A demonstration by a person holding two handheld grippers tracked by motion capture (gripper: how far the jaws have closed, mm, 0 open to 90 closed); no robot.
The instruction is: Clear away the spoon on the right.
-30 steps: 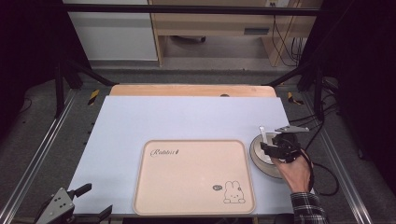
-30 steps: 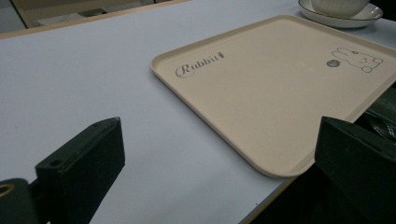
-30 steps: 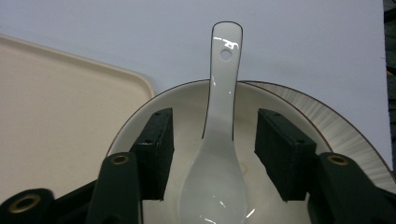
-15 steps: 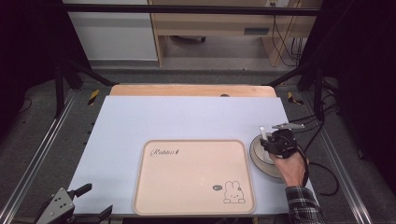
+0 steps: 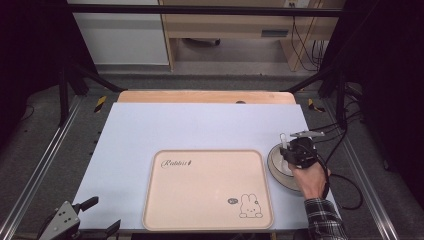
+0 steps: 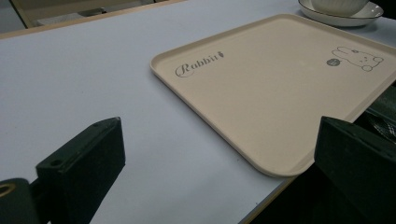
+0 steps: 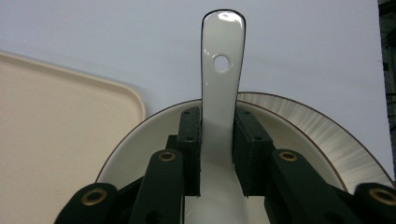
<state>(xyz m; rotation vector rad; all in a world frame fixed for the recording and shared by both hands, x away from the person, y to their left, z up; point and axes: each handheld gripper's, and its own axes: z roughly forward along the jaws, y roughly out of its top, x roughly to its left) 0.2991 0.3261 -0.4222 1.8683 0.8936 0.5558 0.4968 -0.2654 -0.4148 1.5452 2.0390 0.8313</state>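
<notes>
In the high view the right gripper [image 5: 295, 151] hangs over the plate [image 5: 275, 170] just right of the tray [image 5: 207, 192], and a white spoon [image 5: 283, 137] handle rises beside it; the left gripper [image 5: 67, 225] rests at the near left corner, well apart. In the left gripper view its jaws stand wide with nothing between them. In the right gripper view the jaws have just been closing and now clamp the spoon [image 7: 221, 88] handle over the plate [image 7: 303, 126]; the glazed handle looks slippery, so it may pivot or slide when lifted.
</notes>
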